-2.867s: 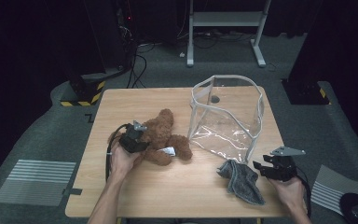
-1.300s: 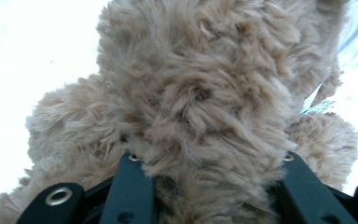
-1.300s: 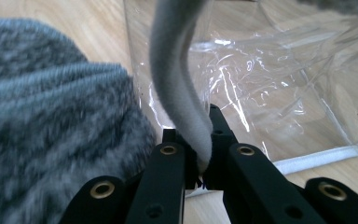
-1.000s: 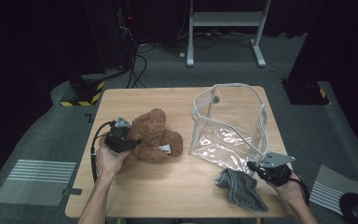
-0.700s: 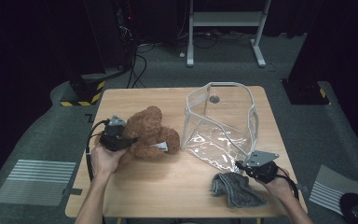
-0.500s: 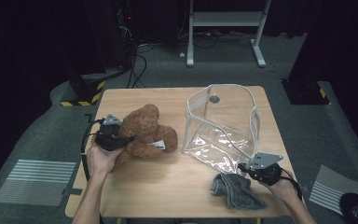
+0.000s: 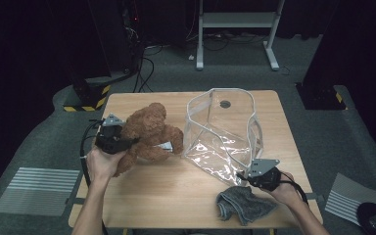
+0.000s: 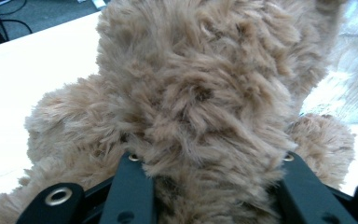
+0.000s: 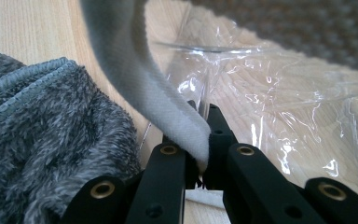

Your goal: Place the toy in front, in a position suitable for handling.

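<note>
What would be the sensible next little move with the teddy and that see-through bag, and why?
Probably carry the fluffy brown teddy bear, clamped in the left gripper, across to the mouth of the clear plastic bag. The right gripper already pinches the bag's grey fabric strap, holding it steady, and the opening faces up and looks free.

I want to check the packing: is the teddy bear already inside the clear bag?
No: in the high view the bear is left of the bag, outside it, gripped by the left gripper.
</note>
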The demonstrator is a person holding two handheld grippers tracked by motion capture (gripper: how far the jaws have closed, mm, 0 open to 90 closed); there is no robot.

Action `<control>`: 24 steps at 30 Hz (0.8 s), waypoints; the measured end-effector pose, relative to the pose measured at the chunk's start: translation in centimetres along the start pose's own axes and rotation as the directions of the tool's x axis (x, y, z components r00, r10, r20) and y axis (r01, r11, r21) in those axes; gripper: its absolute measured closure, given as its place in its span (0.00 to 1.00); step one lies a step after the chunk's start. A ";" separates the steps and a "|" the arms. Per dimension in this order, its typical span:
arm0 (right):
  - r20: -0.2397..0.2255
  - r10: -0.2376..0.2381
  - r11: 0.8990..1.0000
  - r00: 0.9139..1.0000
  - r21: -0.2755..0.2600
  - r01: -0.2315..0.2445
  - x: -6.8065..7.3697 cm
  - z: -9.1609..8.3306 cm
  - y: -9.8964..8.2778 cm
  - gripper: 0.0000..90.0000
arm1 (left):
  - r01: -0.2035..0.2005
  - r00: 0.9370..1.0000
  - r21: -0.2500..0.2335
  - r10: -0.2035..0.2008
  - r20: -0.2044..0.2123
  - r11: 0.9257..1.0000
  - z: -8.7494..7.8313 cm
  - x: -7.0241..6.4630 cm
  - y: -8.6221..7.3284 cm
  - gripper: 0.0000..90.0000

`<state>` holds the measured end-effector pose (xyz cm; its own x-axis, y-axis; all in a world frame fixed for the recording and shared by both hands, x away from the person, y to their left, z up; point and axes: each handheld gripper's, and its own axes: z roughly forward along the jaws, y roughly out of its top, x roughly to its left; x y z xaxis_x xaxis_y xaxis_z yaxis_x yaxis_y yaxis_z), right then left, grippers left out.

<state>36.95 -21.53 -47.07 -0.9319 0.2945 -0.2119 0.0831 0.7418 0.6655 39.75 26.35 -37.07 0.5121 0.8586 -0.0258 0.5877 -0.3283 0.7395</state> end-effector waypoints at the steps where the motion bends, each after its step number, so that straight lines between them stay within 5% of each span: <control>1: -0.001 0.003 1.000 1.000 -0.002 -0.003 0.0 -0.1 -0.1 0.97 | 0.003 1.000 -0.001 -0.003 0.000 1.000 -0.1 0.1 0.0 0.74; 7: -0.006 0.031 0.999 1.000 -0.013 -0.031 -0.1 -0.9 -1.1 0.96 | 0.011 1.000 -0.013 -0.011 0.003 1.000 -0.3 0.2 0.1 0.74; 10: -0.012 0.075 0.997 0.997 0.004 -0.075 -0.4 -1.0 -1.4 0.74 | 0.012 1.000 -0.018 -0.012 0.009 1.000 -0.3 0.2 0.3 0.74; 15: -0.009 0.142 0.990 0.990 0.004 -0.142 -0.5 -1.6 -2.4 0.62 | -0.001 1.000 -0.016 0.001 0.003 1.000 -0.6 0.1 1.1 0.74; 24: -0.016 0.322 0.946 0.946 -0.021 -0.323 -1.5 -3.1 -5.6 0.54 | -0.012 1.000 -0.028 0.012 -0.023 1.000 -1.7 0.6 2.8 0.74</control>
<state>36.82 -28.00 -48.30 -0.8607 0.5085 0.0252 0.3721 0.5945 0.7128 40.61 26.58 -33.87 0.5047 0.8633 -0.0020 0.5638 -0.3278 0.7581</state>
